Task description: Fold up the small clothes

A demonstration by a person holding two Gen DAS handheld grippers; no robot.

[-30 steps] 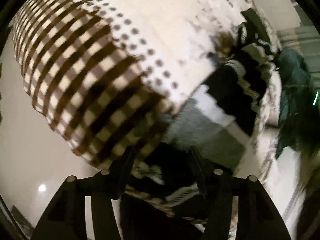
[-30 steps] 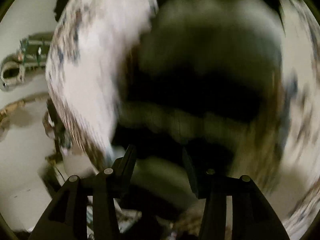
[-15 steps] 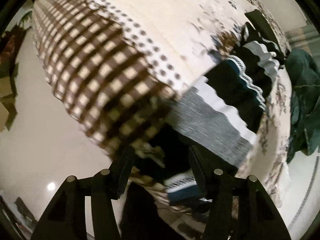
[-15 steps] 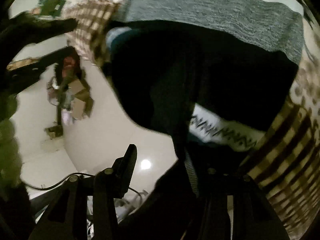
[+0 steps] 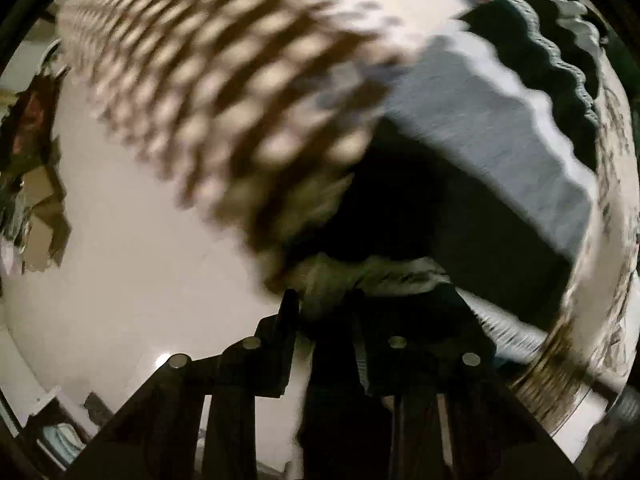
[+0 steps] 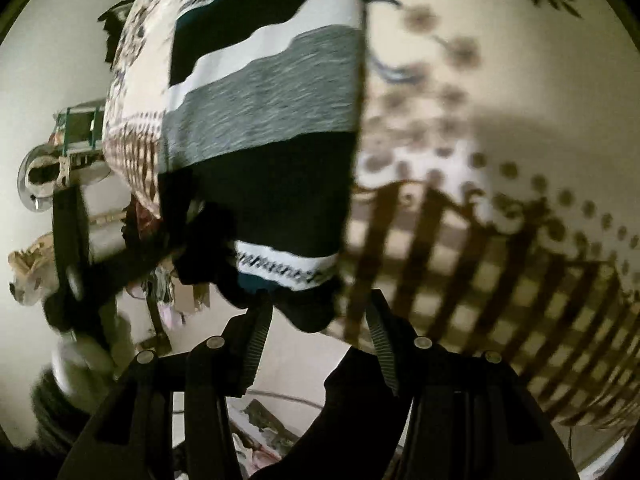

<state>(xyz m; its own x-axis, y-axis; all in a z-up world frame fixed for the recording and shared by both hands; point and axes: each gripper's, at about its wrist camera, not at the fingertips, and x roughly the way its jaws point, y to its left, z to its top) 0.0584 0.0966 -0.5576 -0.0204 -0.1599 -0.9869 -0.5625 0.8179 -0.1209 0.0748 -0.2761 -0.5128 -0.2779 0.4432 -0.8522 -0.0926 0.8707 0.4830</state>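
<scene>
Knitted, striped in black, grey and white: small garment [image 6: 264,120] spread on patterned bedcover [image 6: 500,208], near hem hanging past bed edge toward both cameras. Same garment [image 5: 480,128] seen from left wrist view, grey band far right, dark near corner bunched just above tongs.

Left tongs [image 5: 322,300]: nearly closed, pinched on a crumpled fold of the garment's near corner, cloth pressed between both fingers. Much blur in that view, so exact depth of bite cannot be told.

Right tongs [image 6: 318,308]: wide apart, holding nothing; black hem and white patterned band dangling just beyond and between the fingers [image 6: 260,340], seemingly close to touching but not clamped.

Risks, judged from this:
- Only one corner gripped. Lifting or pulling now would likely drag the garment askew, twisting the hem and spoiling a straight fold line.
- Thin pinch on bunched cloth could slip out under a quick pull.
- Right tongs closing too low or too early might catch only the loose hem edge, or miss and shut on air.
- Overhanging near edge: weight past the bed edge could slide the whole piece toward pale floor [image 5: 140,280].
- Bedcover lying directly beneath; a deep grab could pinch both layers and raise the cover too.
</scene>
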